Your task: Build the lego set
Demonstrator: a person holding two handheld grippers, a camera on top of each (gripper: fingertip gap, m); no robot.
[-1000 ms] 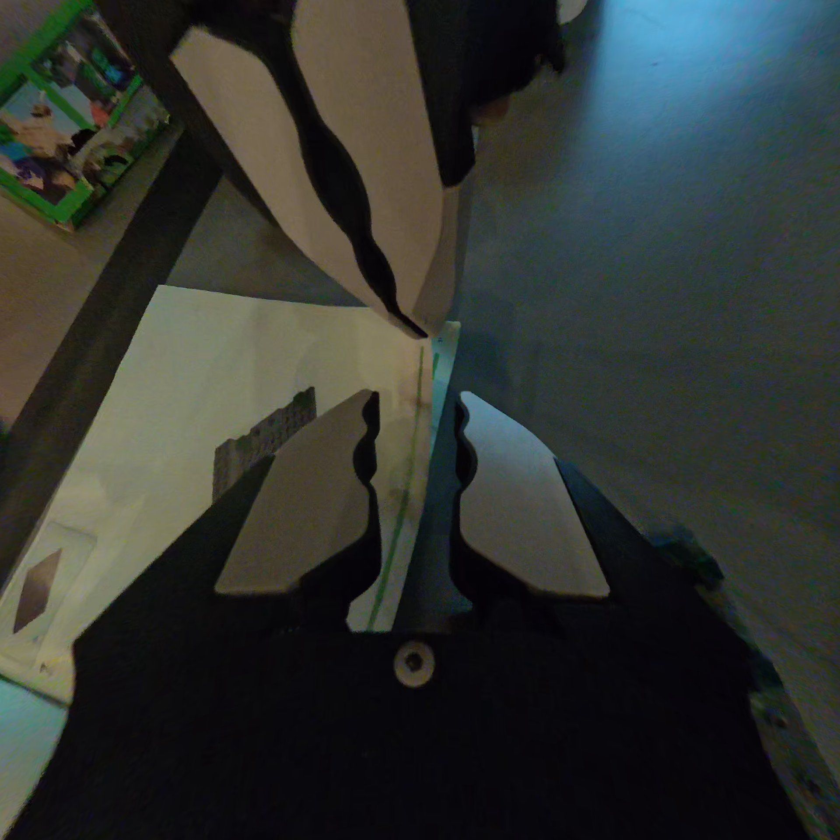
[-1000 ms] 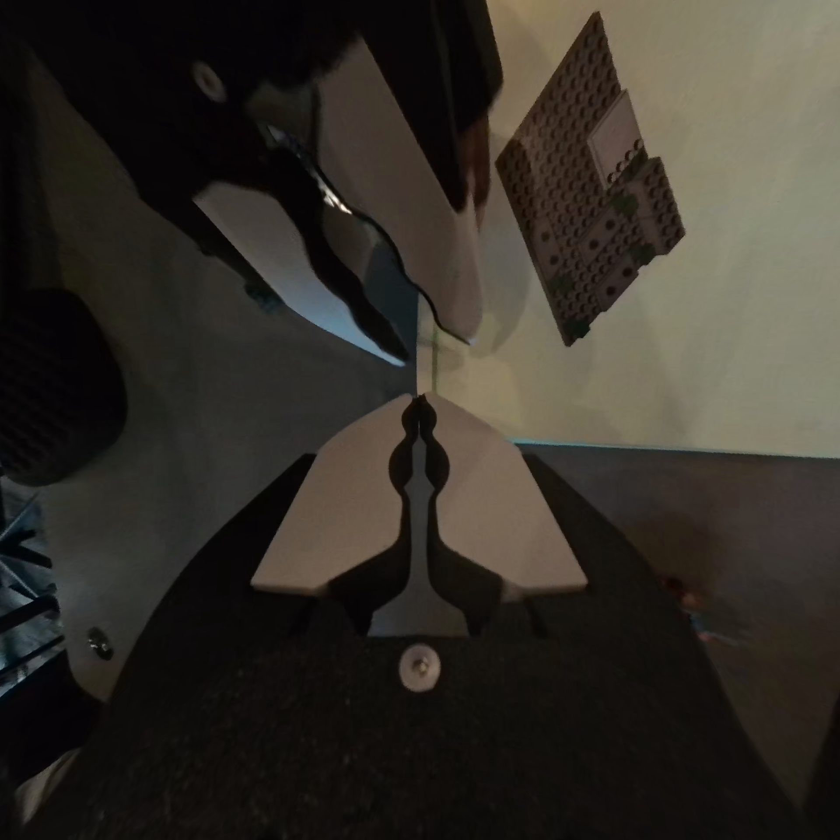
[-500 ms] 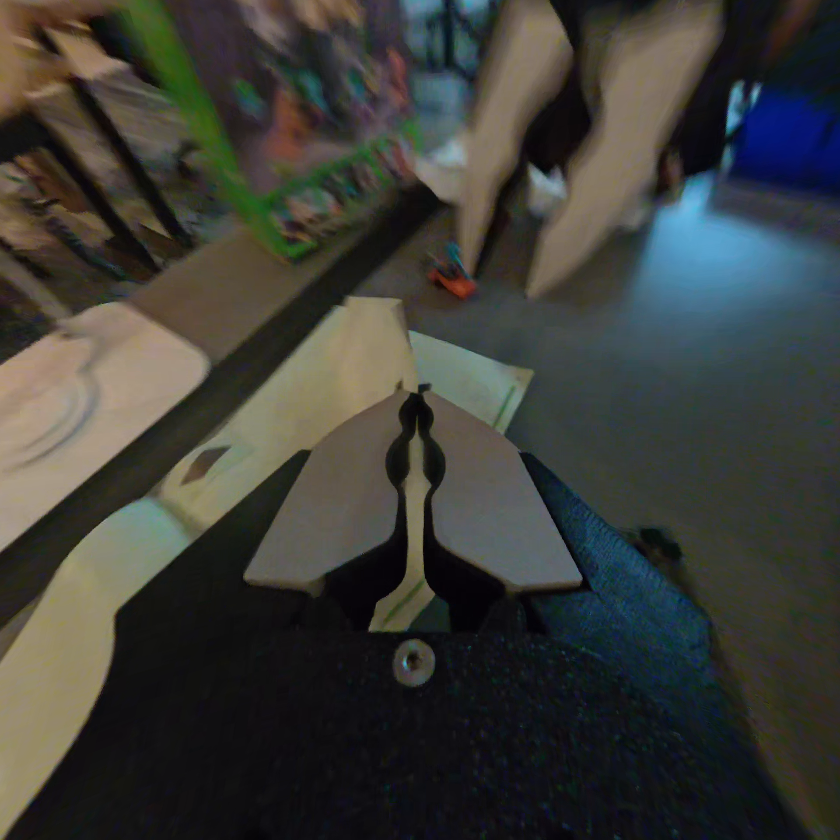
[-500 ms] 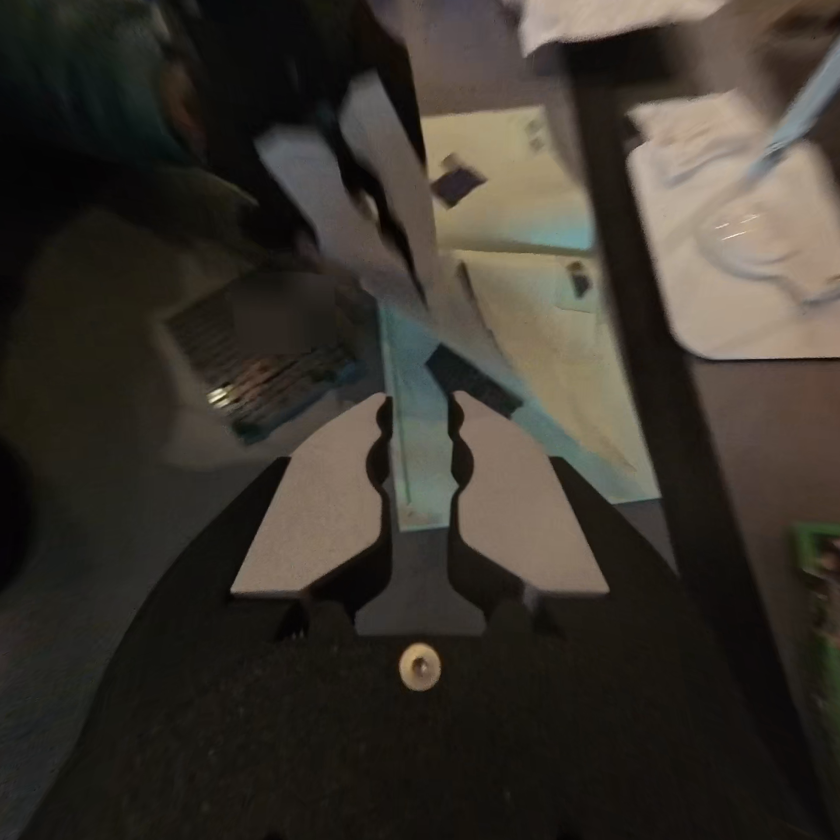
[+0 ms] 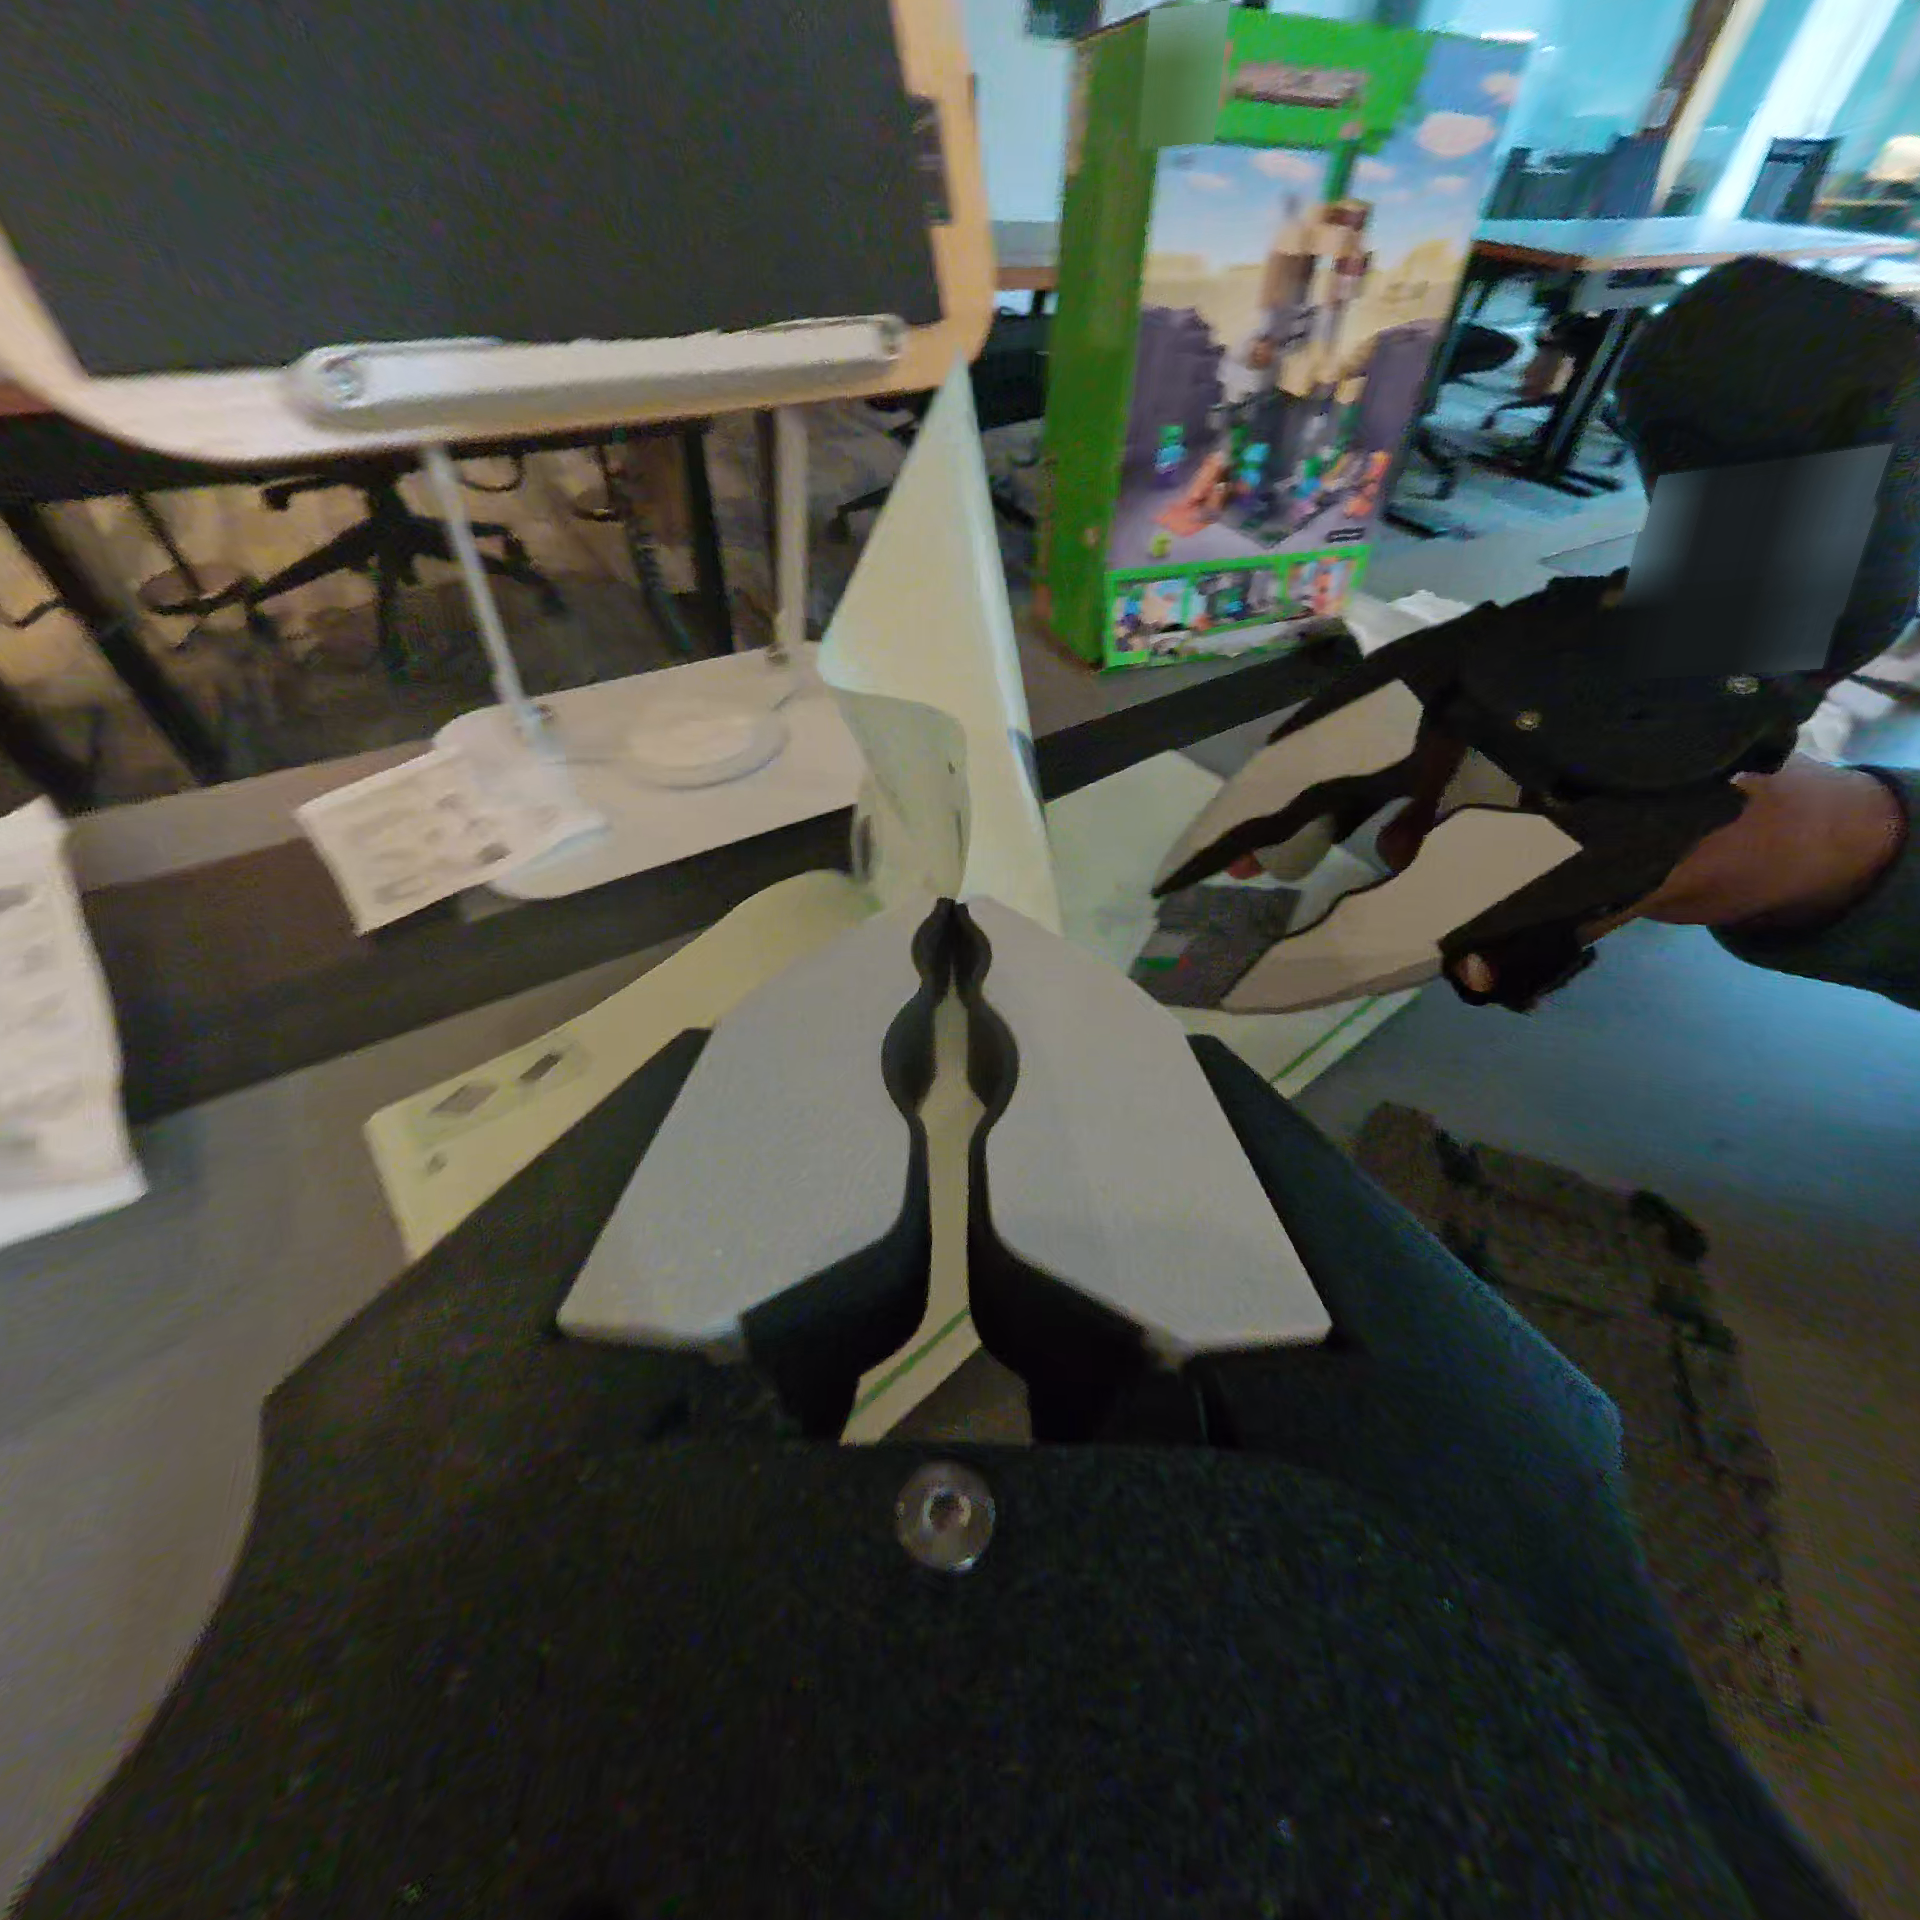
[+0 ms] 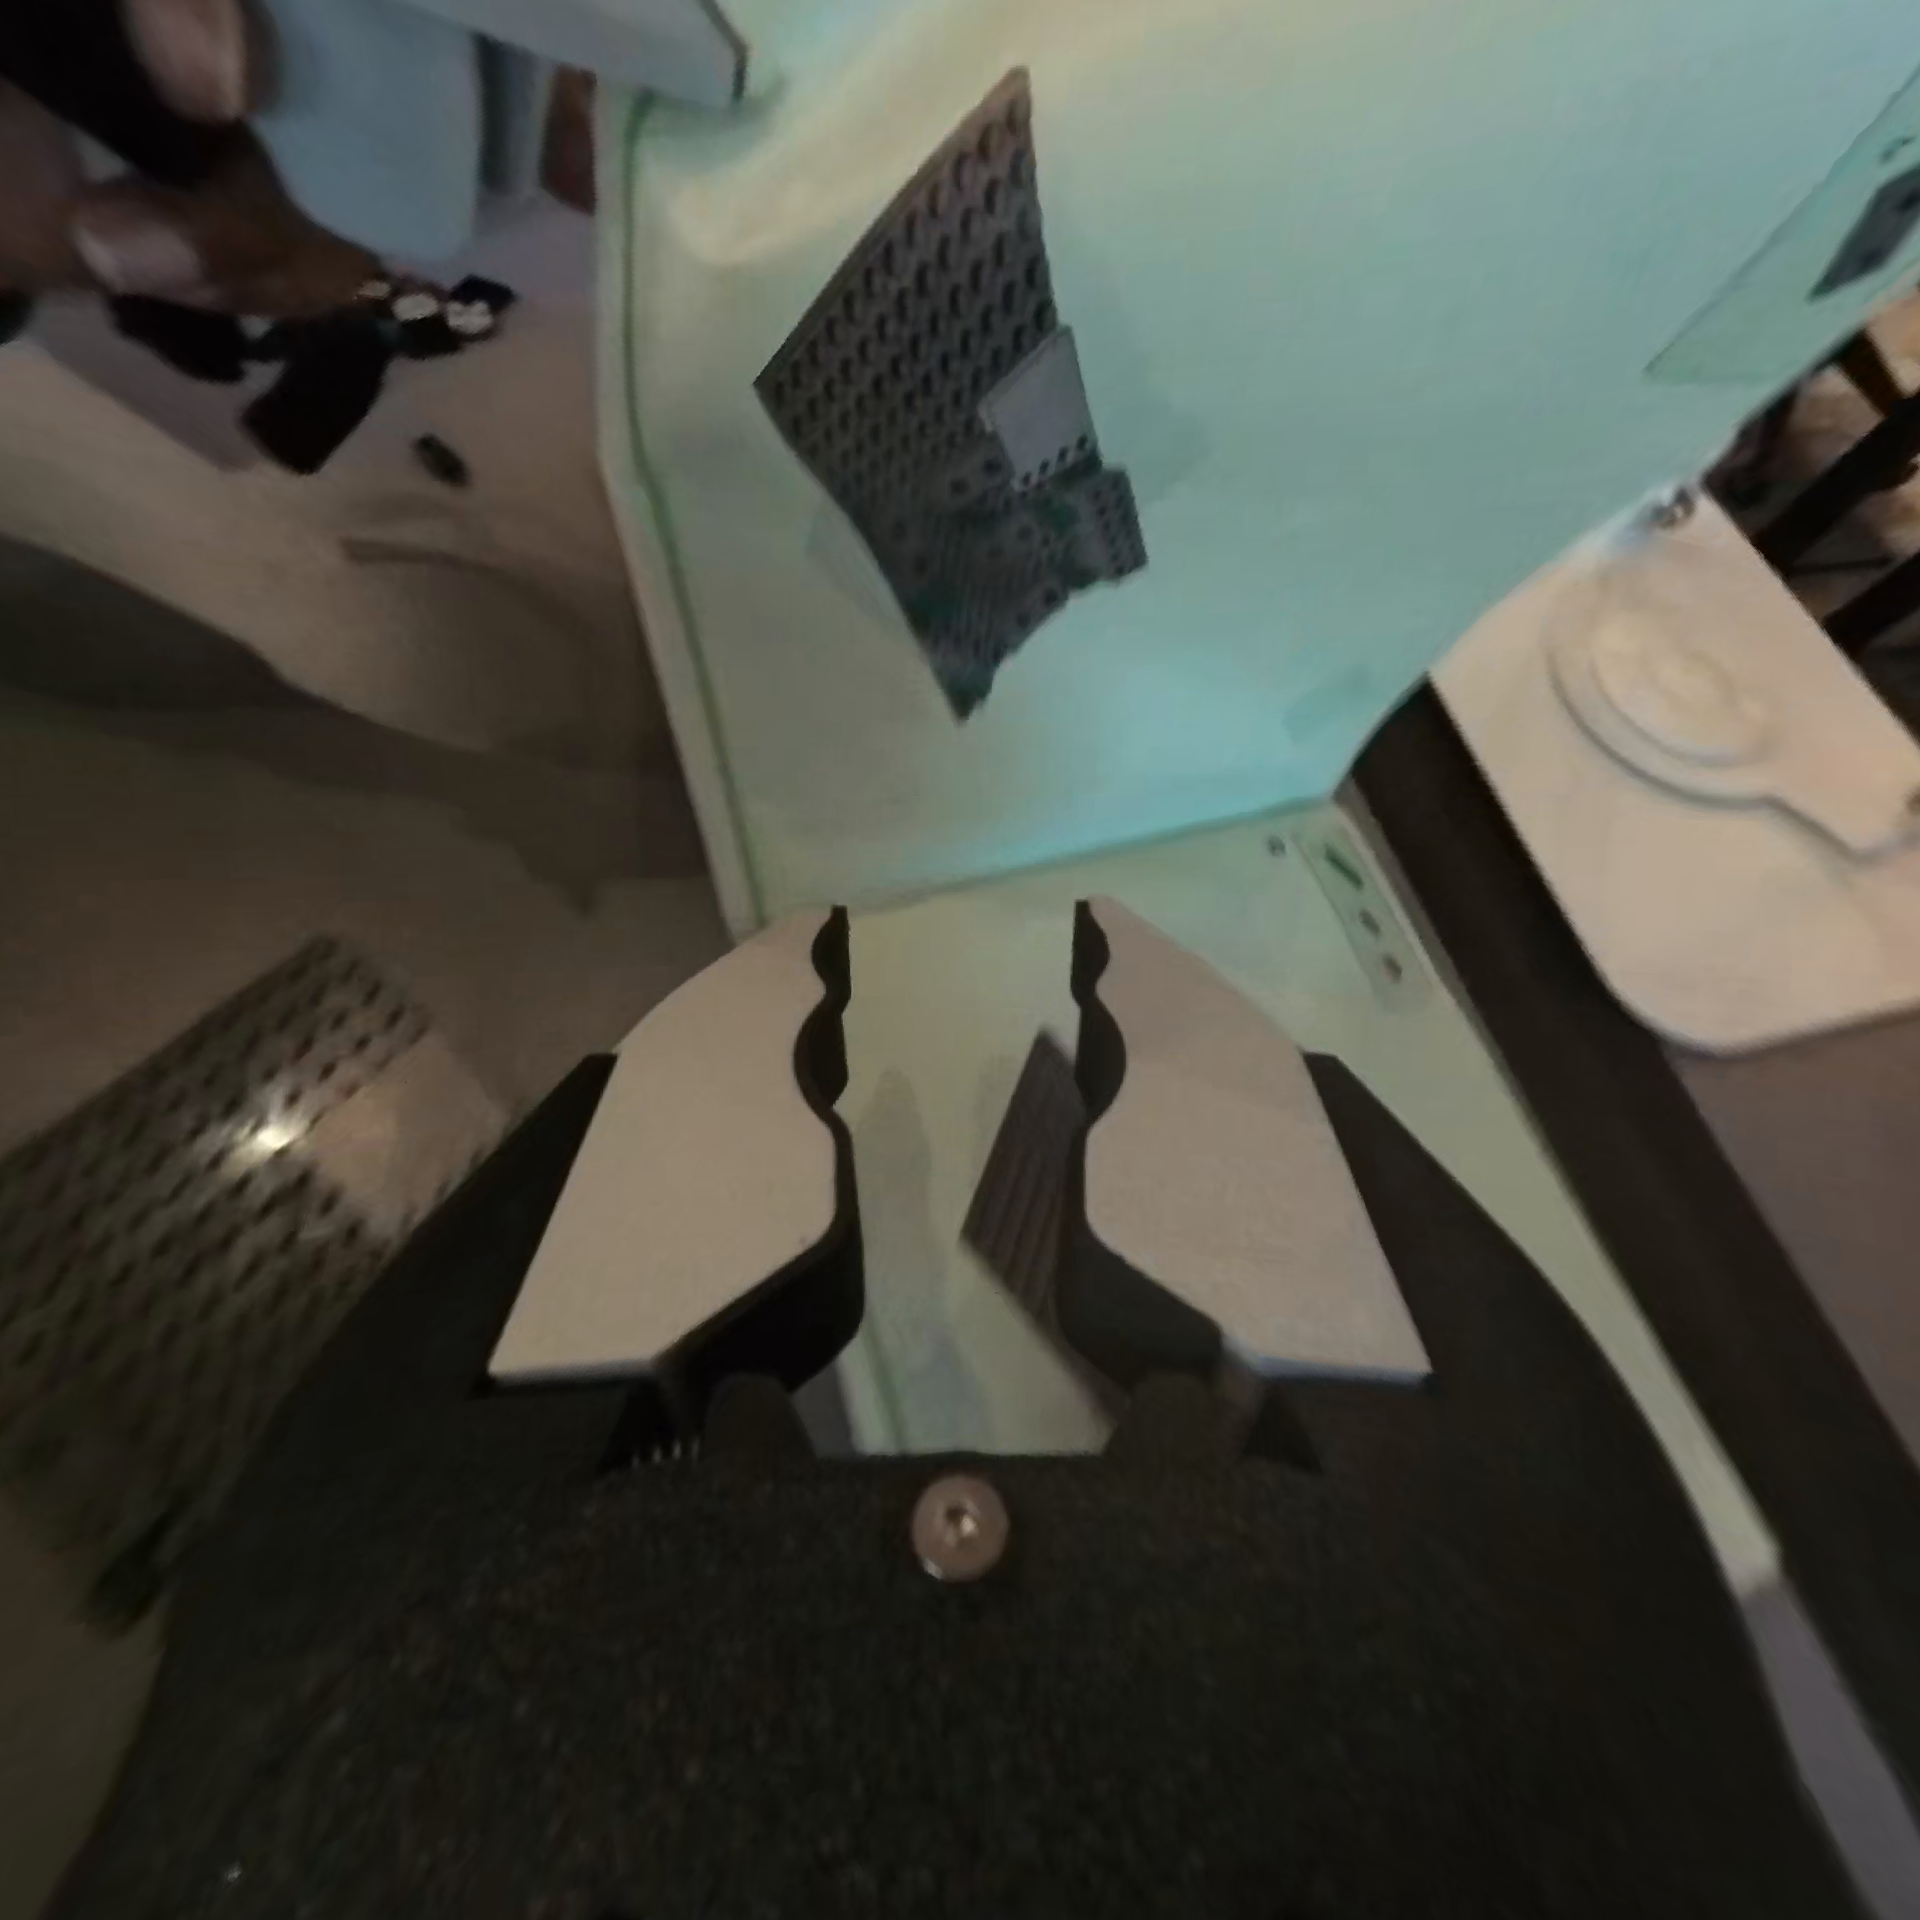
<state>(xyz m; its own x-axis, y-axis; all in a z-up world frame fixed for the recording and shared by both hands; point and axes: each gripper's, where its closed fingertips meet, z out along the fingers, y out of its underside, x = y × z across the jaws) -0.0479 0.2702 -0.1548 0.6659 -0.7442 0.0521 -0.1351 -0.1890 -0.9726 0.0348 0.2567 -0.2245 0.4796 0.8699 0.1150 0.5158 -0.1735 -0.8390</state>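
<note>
My left gripper (image 5: 951,914) is shut on the edge of a page (image 5: 935,675) of the pale instruction booklet (image 5: 582,1070) and holds that page up on end above the table. My right gripper (image 6: 956,914) is open and empty, low over the booklet's lower page (image 6: 935,1143). It also shows in the left wrist view (image 5: 1247,914), just right of the raised page. The raised page (image 6: 1299,312) bears a printed picture of a grey studded plate (image 6: 935,416). A real grey studded baseplate (image 6: 208,1195) lies on the table left of the booklet.
A green LEGO box (image 5: 1247,364) stands at the back. A white desk lamp's base (image 5: 707,743) and a loose leaflet (image 5: 447,831) lie behind the booklet. The lamp base (image 6: 1662,779) is to the right of my right gripper. A hand (image 5: 1766,842) holds the right gripper. There is about 12 centimeters between the tips of the two grippers.
My left gripper has shut on the page's edge and raised it. My right gripper, shut a second ago, has opened and drawn off to the side.
</note>
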